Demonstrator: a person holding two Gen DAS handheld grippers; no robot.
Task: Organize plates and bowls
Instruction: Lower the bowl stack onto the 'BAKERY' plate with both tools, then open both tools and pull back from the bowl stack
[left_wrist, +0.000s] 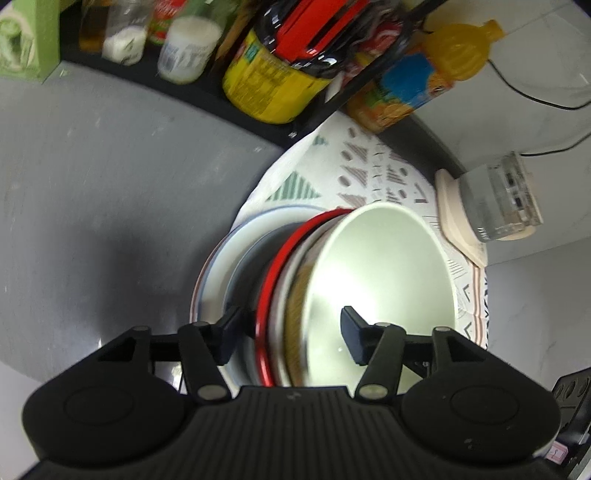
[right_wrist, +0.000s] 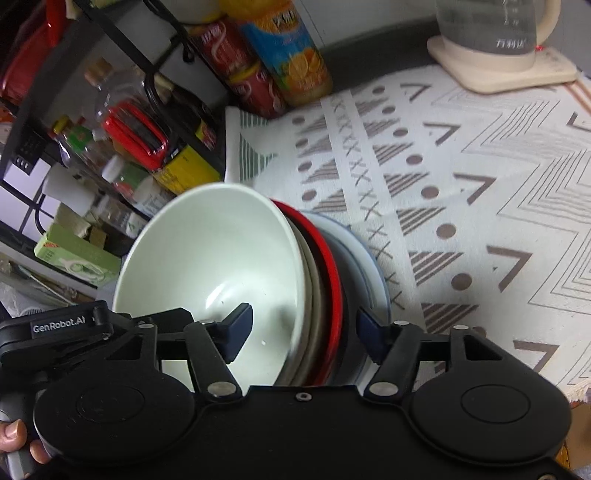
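Counting what's sitting here: one deep white ceramic bowl (right_wrist: 214, 254), one shallow red-rimmed dish (right_wrist: 328, 266) right behind it, and at least two pale blue-white plates (right_wrist: 365, 266) stacking up on the right, though the blur is hiding the exact number. One patterned white cloth (right_wrist: 480, 206) is lying underneath. One clear glass kettle (right_wrist: 487, 26) is standing far right. Two tall drink bottles, one orange (right_wrist: 291, 51), one red (right_wrist: 243, 70), are standing at the far side.
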